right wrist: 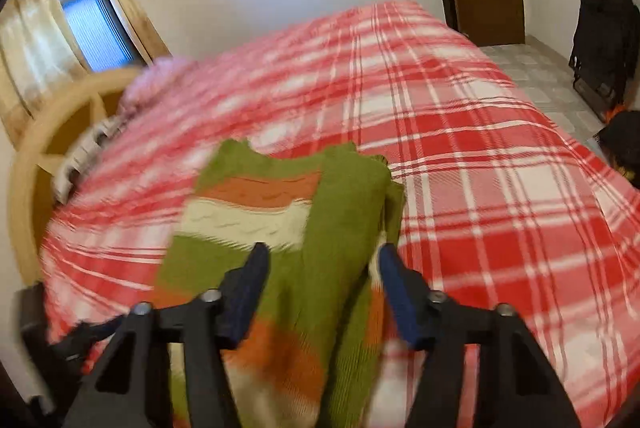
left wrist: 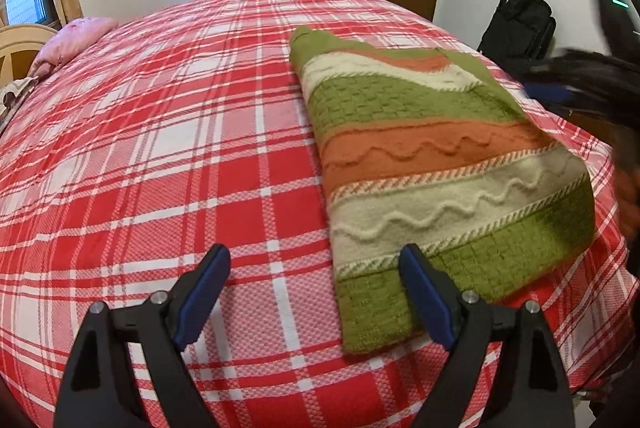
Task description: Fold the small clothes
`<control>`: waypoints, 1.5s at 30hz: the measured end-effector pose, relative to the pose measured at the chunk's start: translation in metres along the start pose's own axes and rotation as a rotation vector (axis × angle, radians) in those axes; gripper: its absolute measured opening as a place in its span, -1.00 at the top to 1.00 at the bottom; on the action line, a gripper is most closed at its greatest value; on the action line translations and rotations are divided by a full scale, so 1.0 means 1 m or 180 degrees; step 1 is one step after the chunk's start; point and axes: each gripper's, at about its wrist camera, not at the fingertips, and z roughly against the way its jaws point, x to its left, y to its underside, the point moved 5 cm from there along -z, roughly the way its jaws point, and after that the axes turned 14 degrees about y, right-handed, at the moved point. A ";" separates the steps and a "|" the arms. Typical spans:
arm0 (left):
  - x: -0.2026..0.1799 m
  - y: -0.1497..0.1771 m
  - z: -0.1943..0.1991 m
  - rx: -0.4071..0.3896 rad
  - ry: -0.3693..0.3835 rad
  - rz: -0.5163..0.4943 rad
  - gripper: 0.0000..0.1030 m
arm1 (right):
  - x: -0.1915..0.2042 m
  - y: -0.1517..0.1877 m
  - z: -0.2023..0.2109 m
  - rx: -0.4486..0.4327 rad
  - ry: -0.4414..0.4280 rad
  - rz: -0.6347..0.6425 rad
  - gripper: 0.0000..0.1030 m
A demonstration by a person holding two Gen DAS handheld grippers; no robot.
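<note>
A bed [left wrist: 160, 148] under a red-and-white plaid cover is filling the room. A folded knit sweater [left wrist: 432, 168], striped green, orange and cream, is lying flat on the cover toward the bed's right side. No brand, label or writing is showing anywhere. The left claw [left wrist: 314, 292] is hovering wide apart over the sweater's near corner, gripping nothing. The right claw [right wrist: 320, 288] is standing partly apart above the sweater, pads pressing nothing.
</note>
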 end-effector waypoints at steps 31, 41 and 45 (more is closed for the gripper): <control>-0.006 -0.012 -0.020 0.0154 -0.0177 0.0003 -0.98 | -0.014 -0.016 0.003 -0.0325 0.0220 0.0025 0.77; -0.008 -0.012 -0.019 0.0161 -0.0227 -0.0004 -0.98 | 0.017 0.082 0.042 -0.0164 0.0024 0.0436 0.77; -0.009 -0.010 -0.017 0.0185 -0.0244 -0.0021 -0.98 | 0.007 0.104 0.039 -0.0120 0.0076 0.0321 0.76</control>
